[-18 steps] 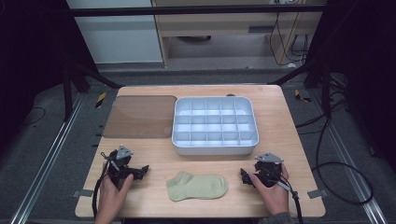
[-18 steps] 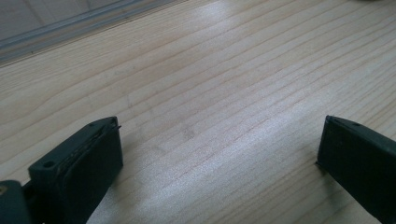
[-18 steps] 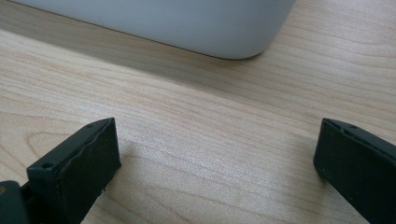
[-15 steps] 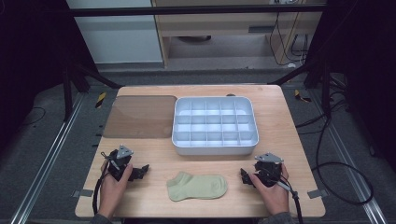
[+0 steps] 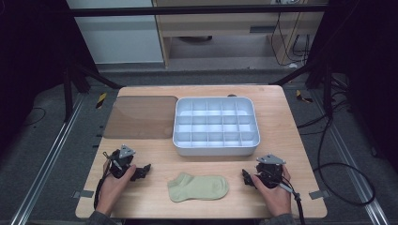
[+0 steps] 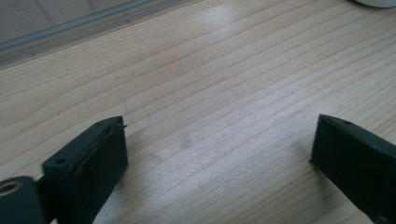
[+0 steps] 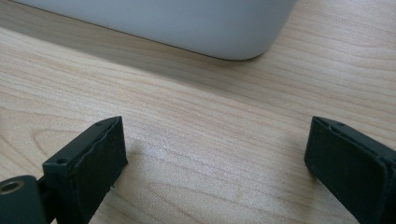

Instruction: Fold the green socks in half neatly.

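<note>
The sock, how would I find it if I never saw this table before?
Start at the wooden table and find the big white tray with little compartments. Come toward the person's edge; the sock lies flat on the wood between the left gripper and the right gripper. It is the one soft, pale green thing, touching neither.

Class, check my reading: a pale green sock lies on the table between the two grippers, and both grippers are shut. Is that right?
Not quite. The sock does lie between the left gripper and right gripper, but both are open: each gripper view shows its jaws wide apart over bare wood.
</note>
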